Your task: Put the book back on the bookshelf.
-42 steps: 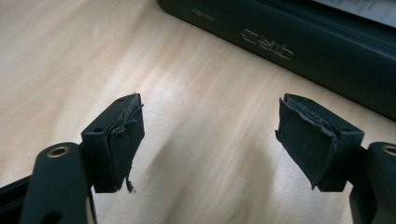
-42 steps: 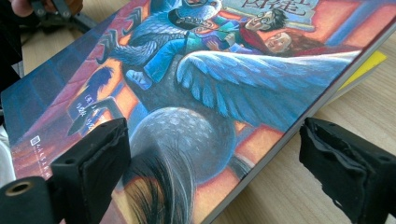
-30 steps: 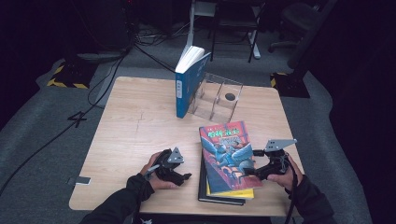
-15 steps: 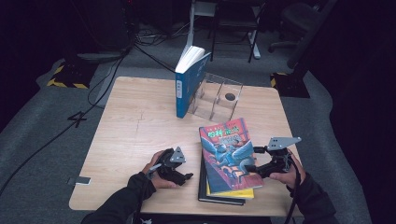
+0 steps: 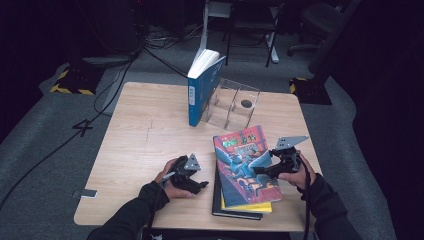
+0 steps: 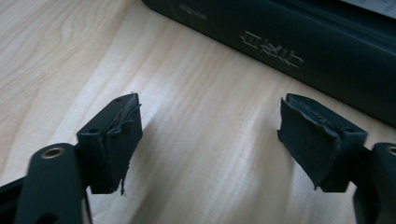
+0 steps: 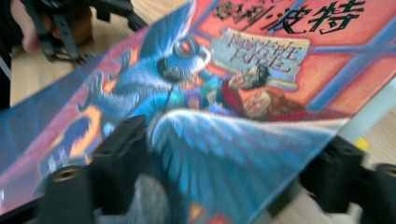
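A colourful illustrated book (image 5: 235, 150) (image 7: 261, 60) tops a stack on a yellow book (image 5: 250, 206) and a dark book (image 5: 237, 214) (image 6: 289, 42) near the table's front right. My right gripper (image 5: 260, 170) (image 7: 224, 158) straddles the top book's right edge, one jaw over the cover and one under it. Its jaws have just been closing, but a clear gap still shows around the edge. My left gripper (image 5: 202, 186) (image 6: 210, 135) rests low over bare wood left of the stack. It stands open and has just closed a little, with nothing between its fingers.
A blue book (image 5: 202, 90) stands upright at the back, leaning on a clear plastic book holder (image 5: 235, 105). The wooden table (image 5: 145, 135) has bare surface at the left and middle. The other hand and its gripper (image 7: 60, 28) show far off in the right gripper view.
My right gripper has moved left from beside the stack onto the top book's right edge, and its jaws have narrowed. The left hand has stayed in place.
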`<action>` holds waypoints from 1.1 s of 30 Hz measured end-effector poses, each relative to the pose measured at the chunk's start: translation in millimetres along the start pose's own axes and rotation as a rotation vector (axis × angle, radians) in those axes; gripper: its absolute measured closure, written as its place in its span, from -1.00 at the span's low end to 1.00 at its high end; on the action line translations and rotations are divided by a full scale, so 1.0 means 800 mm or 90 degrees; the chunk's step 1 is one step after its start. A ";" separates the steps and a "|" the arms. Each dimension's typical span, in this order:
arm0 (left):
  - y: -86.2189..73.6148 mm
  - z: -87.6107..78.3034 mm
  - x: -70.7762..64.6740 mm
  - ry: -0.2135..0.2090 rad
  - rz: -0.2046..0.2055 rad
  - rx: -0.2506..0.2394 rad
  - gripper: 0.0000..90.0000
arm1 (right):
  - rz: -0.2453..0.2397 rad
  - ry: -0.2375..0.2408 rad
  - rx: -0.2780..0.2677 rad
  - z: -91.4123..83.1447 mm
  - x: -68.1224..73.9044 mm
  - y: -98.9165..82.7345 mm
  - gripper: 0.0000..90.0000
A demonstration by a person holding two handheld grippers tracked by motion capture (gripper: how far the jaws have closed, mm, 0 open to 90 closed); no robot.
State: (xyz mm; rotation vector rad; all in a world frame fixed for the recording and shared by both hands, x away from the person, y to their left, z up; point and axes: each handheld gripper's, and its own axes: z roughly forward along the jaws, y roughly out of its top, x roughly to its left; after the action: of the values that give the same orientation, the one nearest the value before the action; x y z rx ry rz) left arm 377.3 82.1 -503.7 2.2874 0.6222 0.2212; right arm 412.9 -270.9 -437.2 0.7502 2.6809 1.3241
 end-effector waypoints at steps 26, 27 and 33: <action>0.068 0.027 0.054 0.054 -0.009 -0.090 -0.16 | -0.028 0.036 -0.082 0.000 0.010 -0.003 0.71; 0.069 0.026 0.055 0.054 -0.011 -0.094 -0.13 | -0.029 0.036 -0.086 0.000 0.011 -0.003 0.71; 0.079 0.017 0.060 0.042 -0.012 -0.125 0.03 | -0.044 0.029 -0.109 -0.008 0.016 -0.002 0.72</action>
State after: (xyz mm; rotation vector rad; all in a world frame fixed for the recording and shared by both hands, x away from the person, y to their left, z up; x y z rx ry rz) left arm 447.0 58.9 -469.9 2.0914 0.6268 0.3354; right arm 399.3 -270.5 -432.3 0.6102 2.5596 1.5455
